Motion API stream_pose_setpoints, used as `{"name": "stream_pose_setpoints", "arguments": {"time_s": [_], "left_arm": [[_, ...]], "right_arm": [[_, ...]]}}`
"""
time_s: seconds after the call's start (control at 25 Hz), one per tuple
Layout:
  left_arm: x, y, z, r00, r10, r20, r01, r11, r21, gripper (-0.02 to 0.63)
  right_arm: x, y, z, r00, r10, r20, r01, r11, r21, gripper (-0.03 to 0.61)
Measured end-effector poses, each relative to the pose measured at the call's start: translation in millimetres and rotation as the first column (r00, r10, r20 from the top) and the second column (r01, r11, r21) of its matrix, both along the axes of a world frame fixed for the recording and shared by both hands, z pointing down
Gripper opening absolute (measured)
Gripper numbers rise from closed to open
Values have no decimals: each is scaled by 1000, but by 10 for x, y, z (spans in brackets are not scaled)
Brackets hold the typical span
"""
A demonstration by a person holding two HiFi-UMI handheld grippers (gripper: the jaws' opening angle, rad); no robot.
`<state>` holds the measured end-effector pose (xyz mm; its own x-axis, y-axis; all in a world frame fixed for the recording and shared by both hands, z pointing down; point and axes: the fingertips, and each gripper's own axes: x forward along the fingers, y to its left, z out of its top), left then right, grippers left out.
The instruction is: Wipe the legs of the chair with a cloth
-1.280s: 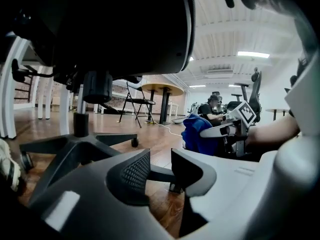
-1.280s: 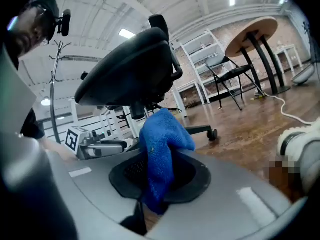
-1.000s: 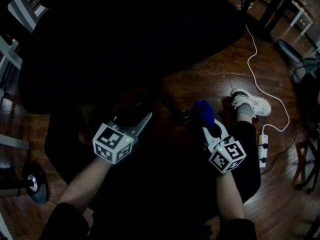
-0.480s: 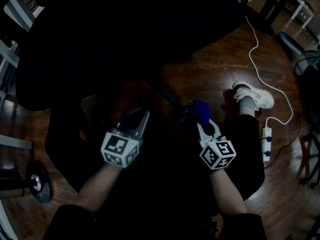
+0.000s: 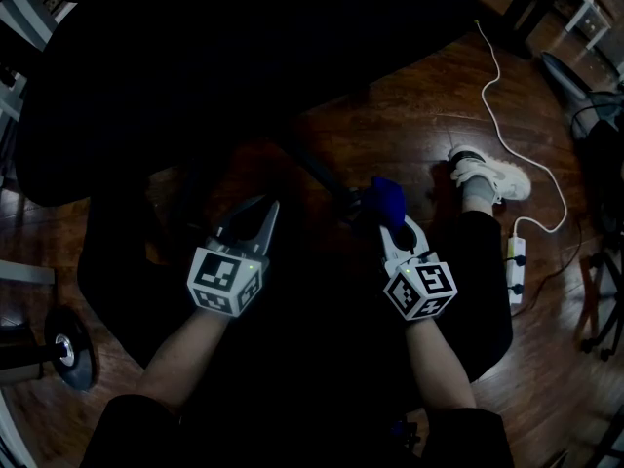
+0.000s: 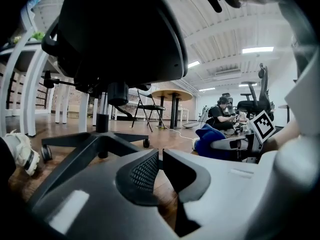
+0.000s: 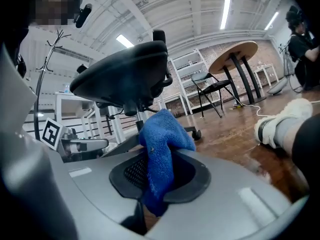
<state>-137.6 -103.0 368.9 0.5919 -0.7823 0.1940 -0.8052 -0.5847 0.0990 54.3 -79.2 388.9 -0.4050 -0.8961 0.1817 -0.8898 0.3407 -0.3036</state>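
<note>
The black office chair fills the top of the head view, and one dark leg of it runs down between my two grippers. In the left gripper view the star base spreads just beyond the jaws. My left gripper has just been closing and is now shut, with nothing between its pads. My right gripper is shut on a blue cloth, which sticks up out of its jaws beside the leg. Whether the cloth touches the leg is hidden in the dark.
The person's white shoe rests on the wooden floor to the right, near a white cable and a power strip. A castor of other furniture is at the lower left. A round table and a folding chair stand farther off.
The left gripper's jaws have gone from apart to closed together. Both grippers have sunk slightly towards the chair base, and the cloth stays in the right one.
</note>
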Motion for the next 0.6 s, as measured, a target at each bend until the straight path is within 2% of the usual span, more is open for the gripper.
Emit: {"name": "stream_pose_setpoints", "arguments": {"time_s": [0.2,0.44,0.6], "left_arm": [[-3,-6,-7,1000,-11,-20,11,1000,-10,28],[0,0,79,1000,-15,-23,14,999,-48,29],[0,9,64,1000,-15,-20,15,999,-39,29]], "right_arm": [[-77,9,-20,998,-27,-57,28,999,18,77],[-96,25,-12,998,-36,-45,36,999,4,77],[-83,21,0,998,-27,-65,27,1000,4,74]]}}
